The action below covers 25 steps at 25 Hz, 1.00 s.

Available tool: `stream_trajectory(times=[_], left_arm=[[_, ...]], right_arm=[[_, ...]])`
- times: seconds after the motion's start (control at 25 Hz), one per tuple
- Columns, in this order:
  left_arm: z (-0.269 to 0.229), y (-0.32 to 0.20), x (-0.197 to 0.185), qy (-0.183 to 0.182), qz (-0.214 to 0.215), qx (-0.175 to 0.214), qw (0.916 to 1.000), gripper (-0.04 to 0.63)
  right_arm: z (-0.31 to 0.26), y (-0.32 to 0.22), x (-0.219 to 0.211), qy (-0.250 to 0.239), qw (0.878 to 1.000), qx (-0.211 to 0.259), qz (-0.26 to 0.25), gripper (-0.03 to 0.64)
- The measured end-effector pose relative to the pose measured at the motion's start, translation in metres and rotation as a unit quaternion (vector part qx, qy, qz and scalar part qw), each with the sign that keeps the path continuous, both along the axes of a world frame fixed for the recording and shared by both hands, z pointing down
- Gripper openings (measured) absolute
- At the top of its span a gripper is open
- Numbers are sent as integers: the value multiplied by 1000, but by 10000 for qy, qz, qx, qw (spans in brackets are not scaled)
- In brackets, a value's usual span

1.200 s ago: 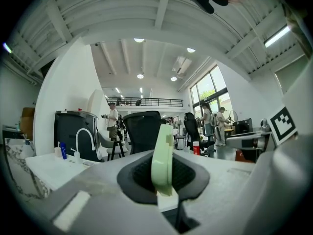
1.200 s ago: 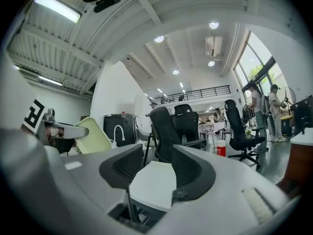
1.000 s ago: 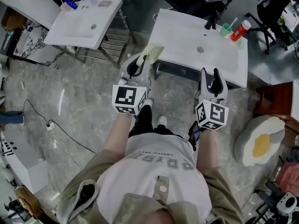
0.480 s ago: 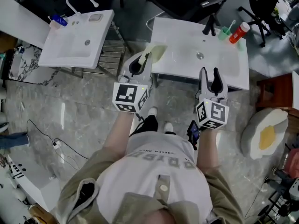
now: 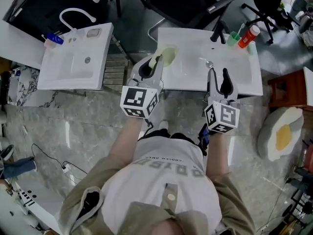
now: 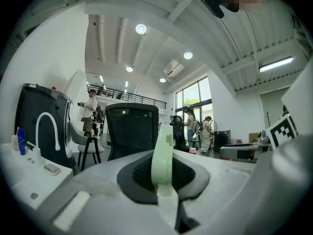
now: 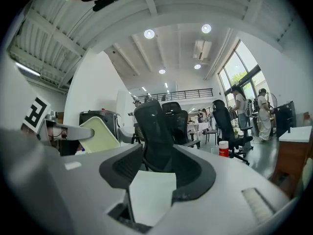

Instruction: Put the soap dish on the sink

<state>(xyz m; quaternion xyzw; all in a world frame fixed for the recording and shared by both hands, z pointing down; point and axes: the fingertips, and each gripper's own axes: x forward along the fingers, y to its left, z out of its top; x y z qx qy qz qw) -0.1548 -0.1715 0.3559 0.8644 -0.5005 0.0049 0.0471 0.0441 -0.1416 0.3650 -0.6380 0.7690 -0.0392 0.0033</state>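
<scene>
Both grippers have moved up to the white sink [image 5: 190, 80]. The left gripper [image 5: 155, 65] pinches the pale green soap dish [image 5: 167, 57] edge-on between its fingers, above the sink's left rim. The right gripper [image 5: 218, 78] hangs spread and empty at the front rim. Marbled grey floor [image 5: 73, 126] lies below, with office chairs [image 5: 186, 4] beyond.

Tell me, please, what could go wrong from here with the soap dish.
1. The left claw pinches the soap dish by one edge only, so it could pivot or slip out.
2. In the head view the dish appears over the sink's left rim; released there, it may tip off onto the floor.
3. The right claw, open and empty, appears over the sink's front edge and might knock it.
</scene>
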Motion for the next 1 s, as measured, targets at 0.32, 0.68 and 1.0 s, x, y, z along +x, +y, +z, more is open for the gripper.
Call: stream_trajectory(times=[0.32,0.68,1.0], left_arm=[[17,-10,4,122,237,-194,9995,26],[31,-44,25,65,95,-392,9992,26],[27,-84,46,158,-194,-388,9989,26]], right_arm=[[12,-8,3,-28,9997,-136,191,195],[29,-49,23,-111,9994,-337,53,195],[28,-101,43,-208,9986,-364,-327,195]])
